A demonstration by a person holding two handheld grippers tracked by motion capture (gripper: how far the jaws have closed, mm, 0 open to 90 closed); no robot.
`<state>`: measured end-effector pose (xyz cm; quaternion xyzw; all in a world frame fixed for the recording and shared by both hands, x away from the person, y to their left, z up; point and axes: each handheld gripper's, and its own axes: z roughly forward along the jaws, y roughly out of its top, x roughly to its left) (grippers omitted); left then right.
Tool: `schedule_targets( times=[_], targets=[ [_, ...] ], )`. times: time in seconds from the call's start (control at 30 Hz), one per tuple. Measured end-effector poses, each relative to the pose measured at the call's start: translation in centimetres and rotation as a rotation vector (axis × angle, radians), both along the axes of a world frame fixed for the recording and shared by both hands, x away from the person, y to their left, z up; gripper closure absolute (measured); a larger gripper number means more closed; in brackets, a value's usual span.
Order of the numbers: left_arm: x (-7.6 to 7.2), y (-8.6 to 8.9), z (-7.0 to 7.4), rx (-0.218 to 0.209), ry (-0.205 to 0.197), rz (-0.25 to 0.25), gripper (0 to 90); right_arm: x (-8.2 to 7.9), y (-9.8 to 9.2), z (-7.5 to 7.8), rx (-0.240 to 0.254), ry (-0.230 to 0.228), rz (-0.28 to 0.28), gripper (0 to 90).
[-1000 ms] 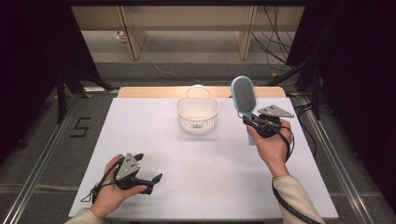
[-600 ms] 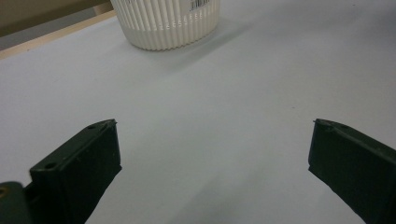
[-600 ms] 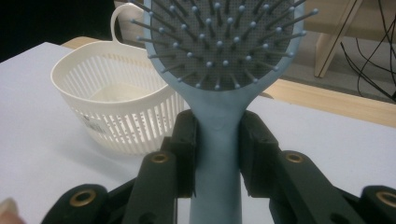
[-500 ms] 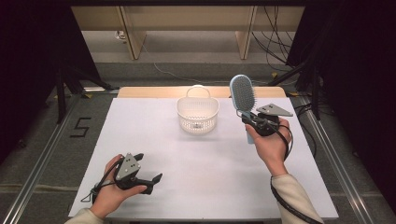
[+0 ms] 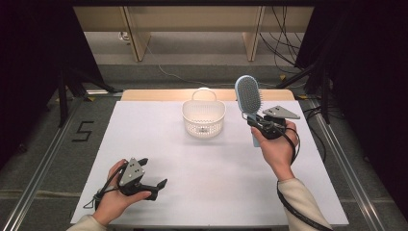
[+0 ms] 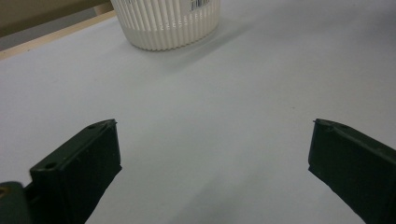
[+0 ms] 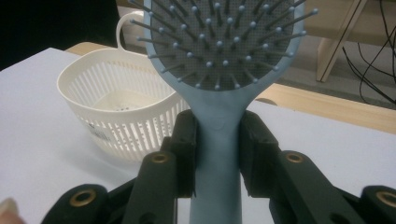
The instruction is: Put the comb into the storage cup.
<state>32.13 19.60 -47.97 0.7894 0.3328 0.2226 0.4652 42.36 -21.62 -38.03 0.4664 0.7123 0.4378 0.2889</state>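
Item 1. Right gripper (image 5: 256, 126): held above the far right part of the white table (image 5: 216, 192), well clear of the surface. Jaws pinched the neck of a light blue hairbrush (image 5: 248, 98), one pad on each side of the handle just below the head, as seen in the right gripper view (image 7: 218, 154). Brush stood upright from the jaws, grey bristle pad (image 7: 224, 42) facing the gripper's own camera; the handle's lower end ran down past the jaws toward the person's right hand (image 5: 279, 149).

Item 2. White slatted basket (image 5: 204, 117): stood on the table beyond and to the left of the right gripper, near it but apart from the brush. Loop handle (image 7: 127, 29) on its far rim. Showed no contents (image 7: 121, 109). A barcode label sat on its outer wall.

Item 3. Left gripper (image 5: 153, 184): rested low at the near left of the table in the person's left hand (image 5: 115, 199). Jaws spread wide with only bare table between them. The basket (image 6: 166, 23) lay well ahead of its jaws.
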Motion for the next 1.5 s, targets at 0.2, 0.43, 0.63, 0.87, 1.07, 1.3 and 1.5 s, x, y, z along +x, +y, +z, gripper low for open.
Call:
schedule_targets(
  times=[0.2,0.43,0.63,0.87,1.07,1.3,1.5],
  targets=[
    [0.0,0.0,0.0,-0.001,0.0,-0.001,1.8,0.1,0.1,0.0,0.003,-0.001,0.0,70.5],
    [0.0,0.0,0.0,-0.002,0.004,-0.001,1.8,0.3,0.4,-0.1,0.002,0.002,0.004,70.5],
    [0.0,0.0,0.0,-0.002,0.0,-0.002,2.0,0.4,0.6,-0.1,0.005,0.001,0.006,70.5],
    [0.0,0.0,0.0,-0.003,0.0,-0.002,2.2,0.5,0.9,0.0,0.008,-0.006,0.009,70.5],
    [0.0,0.0,0.0,-0.004,0.0,-0.002,2.2,0.7,1.2,0.2,0.01,-0.011,0.015,70.5],
    [0.0,0.0,0.0,-0.004,0.001,0.001,2.3,0.8,1.5,0.2,0.015,-0.013,0.018,70.5],
    [0.0,0.0,0.0,-0.002,-0.001,-0.001,2.3,0.9,1.8,0.2,0.013,-0.012,0.024,70.5]
  ],
)
